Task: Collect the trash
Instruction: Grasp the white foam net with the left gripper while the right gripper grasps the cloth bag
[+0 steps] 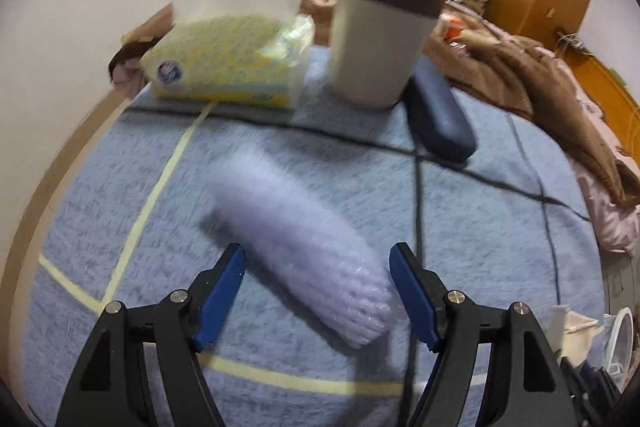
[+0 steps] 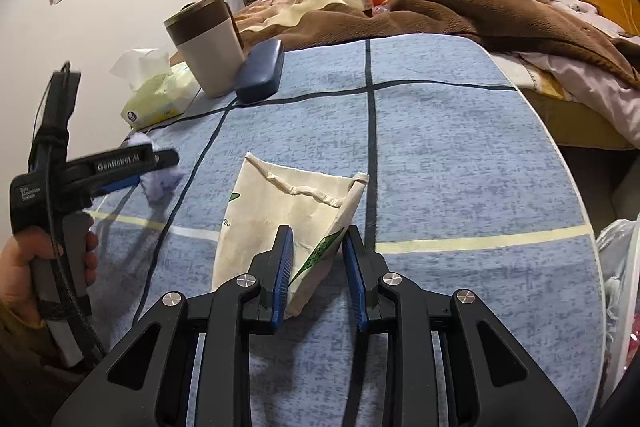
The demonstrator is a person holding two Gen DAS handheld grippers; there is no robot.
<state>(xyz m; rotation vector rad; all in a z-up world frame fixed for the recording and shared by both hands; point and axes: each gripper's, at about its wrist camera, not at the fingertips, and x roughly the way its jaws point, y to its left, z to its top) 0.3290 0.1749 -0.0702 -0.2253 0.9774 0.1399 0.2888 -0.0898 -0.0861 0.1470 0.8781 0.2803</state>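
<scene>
Left wrist: pale ribbed foam wrap, blurred, between open fingers.

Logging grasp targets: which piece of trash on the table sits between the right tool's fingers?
The white paper bag with green print, lying flat between the right tool's open fingers. The pale foam wrap lies farther left, at the left tool.

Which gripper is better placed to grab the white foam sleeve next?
Left. The left gripper is open with the foam sleeve lying between its fingers. The right gripper is already astride the paper bag, with the sleeve far off to its left.
</scene>
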